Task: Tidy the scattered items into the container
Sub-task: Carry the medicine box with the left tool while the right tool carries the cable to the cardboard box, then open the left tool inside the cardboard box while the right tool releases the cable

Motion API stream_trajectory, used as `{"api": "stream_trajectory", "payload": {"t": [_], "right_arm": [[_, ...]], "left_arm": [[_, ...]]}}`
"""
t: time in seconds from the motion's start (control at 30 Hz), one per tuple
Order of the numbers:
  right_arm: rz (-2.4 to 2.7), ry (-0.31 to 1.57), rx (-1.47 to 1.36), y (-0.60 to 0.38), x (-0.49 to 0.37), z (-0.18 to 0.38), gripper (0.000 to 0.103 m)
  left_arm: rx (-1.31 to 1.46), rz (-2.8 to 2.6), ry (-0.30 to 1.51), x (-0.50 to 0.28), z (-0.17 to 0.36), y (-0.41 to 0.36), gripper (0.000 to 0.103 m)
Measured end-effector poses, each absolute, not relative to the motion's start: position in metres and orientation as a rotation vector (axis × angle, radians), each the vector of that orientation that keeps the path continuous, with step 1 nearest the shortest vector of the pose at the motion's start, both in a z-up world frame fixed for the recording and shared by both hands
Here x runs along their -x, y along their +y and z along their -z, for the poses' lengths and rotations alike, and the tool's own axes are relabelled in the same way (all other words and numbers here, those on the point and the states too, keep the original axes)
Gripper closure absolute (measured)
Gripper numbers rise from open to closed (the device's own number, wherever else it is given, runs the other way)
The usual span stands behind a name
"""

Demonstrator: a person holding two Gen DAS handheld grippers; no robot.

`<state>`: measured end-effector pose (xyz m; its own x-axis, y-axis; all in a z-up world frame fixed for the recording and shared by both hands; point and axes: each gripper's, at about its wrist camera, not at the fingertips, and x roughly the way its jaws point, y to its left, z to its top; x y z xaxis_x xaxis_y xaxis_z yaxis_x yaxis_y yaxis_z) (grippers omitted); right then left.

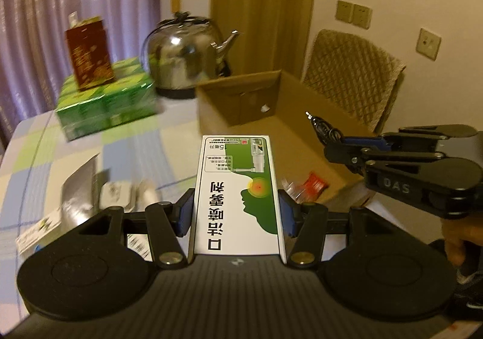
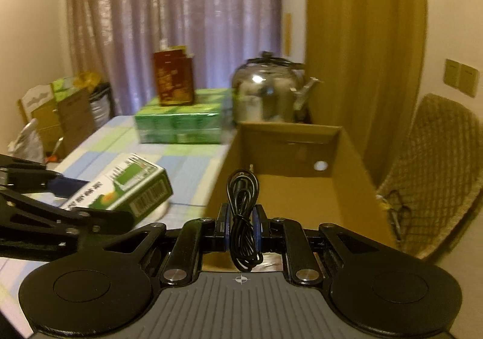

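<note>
My left gripper (image 1: pixel 235 212) is shut on a white and green medicine box (image 1: pixel 238 188), held above the table just before the open cardboard box (image 1: pixel 241 97). In the right wrist view that same medicine box (image 2: pixel 120 188) shows at the left, in the left gripper (image 2: pixel 69 188). My right gripper (image 2: pixel 241 227) is shut on a coiled black cable (image 2: pixel 243 212) over the near end of the cardboard box (image 2: pixel 347 164). From the left wrist view the right gripper (image 1: pixel 335 149) reaches in from the right with the cable (image 1: pixel 323 128). A red packet (image 1: pixel 314 185) lies inside the box.
On the checked tablecloth (image 1: pixel 135 143) lie a silver foil pouch (image 1: pixel 78 185), a small white case (image 1: pixel 116 192) and a white packet (image 1: pixel 36 230). Behind stand green cartons (image 1: pixel 105 103) with a brown box (image 1: pixel 89 55) on top, a steel kettle (image 1: pixel 187 58) and a chair (image 1: pixel 353 73).
</note>
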<state>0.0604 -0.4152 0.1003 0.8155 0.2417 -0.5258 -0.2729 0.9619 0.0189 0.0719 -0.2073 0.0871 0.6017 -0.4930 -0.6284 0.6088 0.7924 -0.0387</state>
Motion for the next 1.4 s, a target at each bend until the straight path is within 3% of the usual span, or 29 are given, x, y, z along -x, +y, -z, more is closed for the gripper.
{"api": "stream_trajectory", "payload": {"t": [0.63, 1.27, 1.33, 1.4], "right_arm": [[-0.176, 0.674, 0.046, -0.492, -0.128, -0.075, 0.091], [-0.186, 0.746, 0.061, -0.493, -0.157, -0.045, 0.091], [-0.185, 0.748, 0.063, -0.492, -0.157, -0.044, 0.091], [-0.184, 0.75, 0.063, -0.493, -0.157, -0.043, 0.091]], "left_arm": [[-0.235, 0.764, 0.716, -0.128, -0.064, -0.318, 0.052], [-0.274, 0.753, 0.783, -0.166, -0.02, -0.344, 0.052], [-0.272, 0.761, 0.782, -0.166, -0.02, -0.345, 0.059], [-0.27, 0.761, 0.778, -0.166, -0.021, -0.345, 0.06]]}}
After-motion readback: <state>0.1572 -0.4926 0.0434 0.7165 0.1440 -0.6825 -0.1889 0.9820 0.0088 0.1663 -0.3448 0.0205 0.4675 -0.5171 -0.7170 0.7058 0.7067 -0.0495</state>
